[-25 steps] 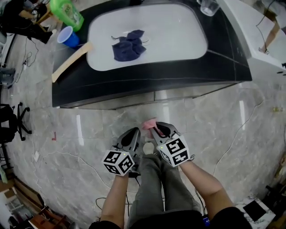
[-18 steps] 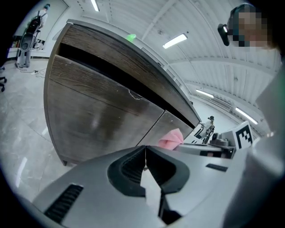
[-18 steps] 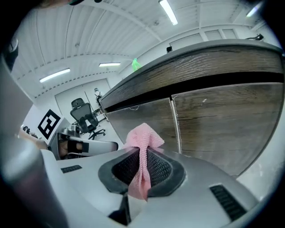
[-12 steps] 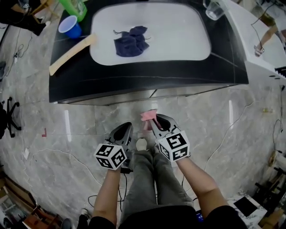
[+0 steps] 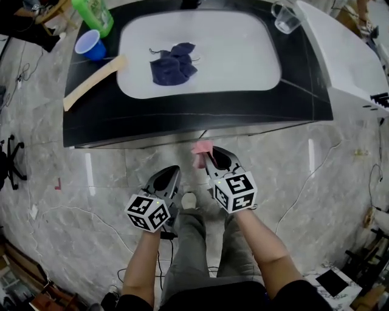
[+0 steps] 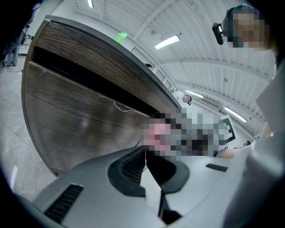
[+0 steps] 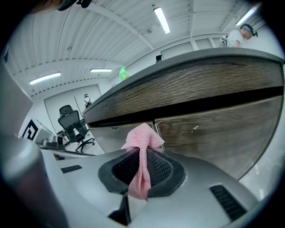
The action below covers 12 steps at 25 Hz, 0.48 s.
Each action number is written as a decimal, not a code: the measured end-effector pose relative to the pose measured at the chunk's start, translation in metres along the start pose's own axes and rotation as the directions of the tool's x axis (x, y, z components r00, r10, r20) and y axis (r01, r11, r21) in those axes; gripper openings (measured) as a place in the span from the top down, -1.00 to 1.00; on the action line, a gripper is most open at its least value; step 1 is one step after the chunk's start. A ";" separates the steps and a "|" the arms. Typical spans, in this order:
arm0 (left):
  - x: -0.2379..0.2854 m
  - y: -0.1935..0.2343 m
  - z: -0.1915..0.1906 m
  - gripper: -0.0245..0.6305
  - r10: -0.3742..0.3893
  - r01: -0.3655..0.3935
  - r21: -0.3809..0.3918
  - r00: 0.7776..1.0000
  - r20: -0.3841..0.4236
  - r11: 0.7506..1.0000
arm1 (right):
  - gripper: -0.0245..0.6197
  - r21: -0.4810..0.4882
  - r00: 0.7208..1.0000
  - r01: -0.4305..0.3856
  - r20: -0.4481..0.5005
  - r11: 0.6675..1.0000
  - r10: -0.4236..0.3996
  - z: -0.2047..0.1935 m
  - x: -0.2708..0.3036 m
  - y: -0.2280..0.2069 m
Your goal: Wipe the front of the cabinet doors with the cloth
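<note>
The right tool (image 7: 141, 156) has its jaws clamped tight on the pink cloth (image 7: 142, 141), which bunches up above the tips and hangs in a strip below them; the left tool (image 6: 144, 153) has its jaws brought together with nothing between them. The cabinet doors (image 7: 213, 133) lie straight ahead of the right tool, under the overhang of the dark tabletop (image 5: 182, 115); the upright seam between the two doors stands just beyond the cloth, so the coming wipe would run sideways along the wood grain. I cannot tell whether cloth and door touch. From the head view the right tool is nearer the doors, the left held back and lower. No writing reads clearly: the green bottle (image 5: 92, 13) shows no legible label, and the tools' cubes carry only square markers.
</note>
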<state>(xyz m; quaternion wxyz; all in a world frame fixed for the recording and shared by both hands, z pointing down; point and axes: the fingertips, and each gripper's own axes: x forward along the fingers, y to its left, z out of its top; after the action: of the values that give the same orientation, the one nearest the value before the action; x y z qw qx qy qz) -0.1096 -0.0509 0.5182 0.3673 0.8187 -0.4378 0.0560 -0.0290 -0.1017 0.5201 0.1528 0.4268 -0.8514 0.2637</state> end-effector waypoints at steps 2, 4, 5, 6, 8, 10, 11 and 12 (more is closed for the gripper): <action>0.006 -0.003 -0.001 0.90 0.011 -0.011 -0.005 1.000 0.016 1.000 | 0.76 0.012 1.000 -0.006 0.011 1.000 0.006 0.005 0.005 -0.012; 0.012 -0.006 -0.002 0.90 0.034 -0.033 -0.012 0.999 0.032 0.999 | 0.76 0.013 1.000 -0.017 0.019 1.000 0.017 0.010 0.006 -0.022; 0.015 -0.009 -0.002 0.90 0.046 -0.045 -0.022 0.998 0.041 0.999 | 0.76 0.007 0.999 -0.025 0.020 1.000 0.025 0.013 0.005 -0.027; 0.020 -0.014 -0.002 0.90 0.053 -0.051 -0.039 0.997 0.050 0.998 | 0.76 -0.002 0.999 -0.032 0.020 0.999 0.033 0.015 0.002 -0.033; 0.032 -0.025 -0.001 0.90 0.052 -0.046 -0.088 0.996 0.068 0.995 | 0.76 -0.021 0.999 -0.041 0.017 0.999 0.041 0.018 -0.005 -0.048; 0.046 -0.039 0.002 0.90 0.042 -0.033 -0.112 0.996 0.079 0.993 | 0.76 -0.033 0.999 -0.038 0.011 0.999 0.039 0.020 -0.013 -0.065; 0.054 -0.047 0.002 0.90 0.038 -0.030 -0.106 0.996 0.077 0.994 | 0.76 -0.032 0.999 -0.035 0.009 0.999 0.035 0.020 -0.018 -0.074; 0.062 -0.053 0.001 0.90 0.035 -0.029 -0.093 0.997 0.070 0.995 | 0.76 -0.028 0.999 -0.031 0.008 0.999 0.031 0.019 -0.022 -0.083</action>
<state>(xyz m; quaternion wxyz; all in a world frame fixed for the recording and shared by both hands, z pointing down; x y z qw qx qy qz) -0.0315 -0.0750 0.5134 0.3877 0.7954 -0.4657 0.0126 0.0506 -0.1398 0.5201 0.1511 0.4124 -0.8622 0.2523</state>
